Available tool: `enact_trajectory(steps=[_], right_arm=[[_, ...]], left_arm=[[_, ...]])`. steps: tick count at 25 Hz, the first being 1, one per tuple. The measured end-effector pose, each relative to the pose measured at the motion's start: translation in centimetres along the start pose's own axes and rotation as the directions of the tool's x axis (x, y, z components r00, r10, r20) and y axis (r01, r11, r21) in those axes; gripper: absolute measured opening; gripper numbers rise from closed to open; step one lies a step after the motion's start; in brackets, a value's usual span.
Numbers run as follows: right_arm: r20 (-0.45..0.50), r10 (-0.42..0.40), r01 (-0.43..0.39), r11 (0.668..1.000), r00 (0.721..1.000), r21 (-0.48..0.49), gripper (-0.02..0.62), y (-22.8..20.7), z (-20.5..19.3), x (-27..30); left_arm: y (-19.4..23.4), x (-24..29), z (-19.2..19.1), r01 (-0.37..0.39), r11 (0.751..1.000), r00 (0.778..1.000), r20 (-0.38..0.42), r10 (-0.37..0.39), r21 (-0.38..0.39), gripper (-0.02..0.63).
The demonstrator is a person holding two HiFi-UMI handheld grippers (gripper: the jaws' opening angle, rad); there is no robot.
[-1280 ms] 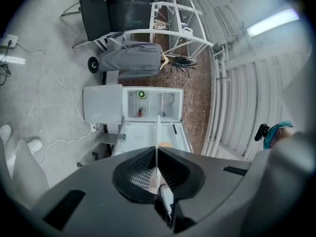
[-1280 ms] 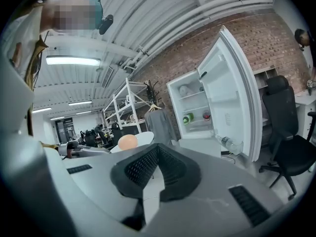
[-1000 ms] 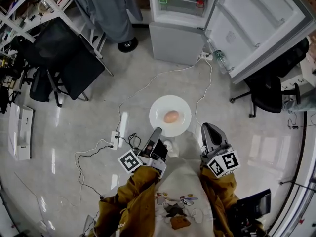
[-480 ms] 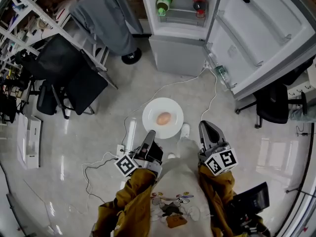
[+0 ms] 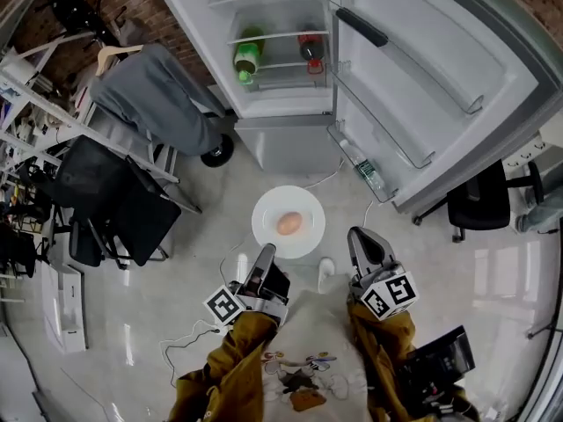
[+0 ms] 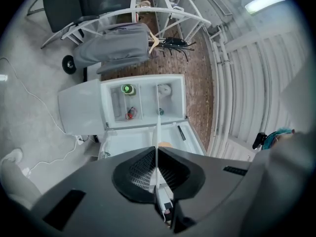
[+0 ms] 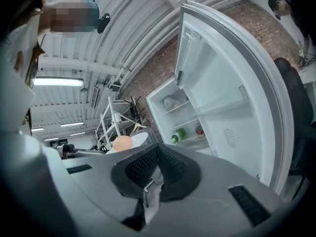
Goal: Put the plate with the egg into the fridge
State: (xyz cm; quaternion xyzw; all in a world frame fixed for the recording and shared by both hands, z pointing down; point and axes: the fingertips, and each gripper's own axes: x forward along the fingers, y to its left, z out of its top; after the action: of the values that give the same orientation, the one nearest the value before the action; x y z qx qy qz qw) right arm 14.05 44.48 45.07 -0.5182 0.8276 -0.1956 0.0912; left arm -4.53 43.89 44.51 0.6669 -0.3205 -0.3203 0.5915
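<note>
Left gripper (image 5: 266, 253): fingers pinching the near-left rim of the plate (image 5: 269, 207). In the left gripper view the rim runs edge-on between the closed fingers. Egg (image 5: 288, 223) sits at plate centre. Plate is held level above the floor, in front of the open fridge (image 5: 283, 141) and not yet inside.

Right gripper (image 5: 356, 236): fingers pressed together, nothing between them, just right of the plate and apart from it.

Door (image 5: 422, 86) swung wide to the right. Green bottle (image 5: 249, 58) on a shelf.
</note>
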Motion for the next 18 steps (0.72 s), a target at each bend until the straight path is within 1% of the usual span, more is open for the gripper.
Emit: enact_trajectory(steps=[2,4,11,14,18], right_arm=[[-0.007,0.005,-0.005,1.0,1.0,0.005,0.005,-1.3,0.6,1.0],[-0.015,0.02,-0.019,1.0,1.0,0.011,0.005,-2.3,0.8,2.2],[-0.064,0.124,-0.123,0.992,0.99,0.013,0.005,-3.1,0.4,5.0],[-0.071,0.14,-0.139,0.99,0.988,0.03,0.005,-3.6,0.3,5.3],[-0.065,0.148,-0.146,0.989,0.987,0.028,0.005,-5.1,0.7,5.9]], left_arm=[[-0.3,1.9,-0.2,0.001,1.0,1.0,-0.012,-0.001,0.007,0.02],[0.0,3.1,-0.1,-0.008,1.0,1.0,-0.003,0.008,0.008,0.02],[1.8,4.9,0.0,-0.058,0.998,0.997,0.048,0.059,-0.004,0.02],[2.1,5.5,0.0,-0.07,0.998,0.996,0.061,0.07,-0.002,0.02],[1.9,7.2,0.1,-0.055,0.998,0.996,0.068,0.054,0.016,0.02]])
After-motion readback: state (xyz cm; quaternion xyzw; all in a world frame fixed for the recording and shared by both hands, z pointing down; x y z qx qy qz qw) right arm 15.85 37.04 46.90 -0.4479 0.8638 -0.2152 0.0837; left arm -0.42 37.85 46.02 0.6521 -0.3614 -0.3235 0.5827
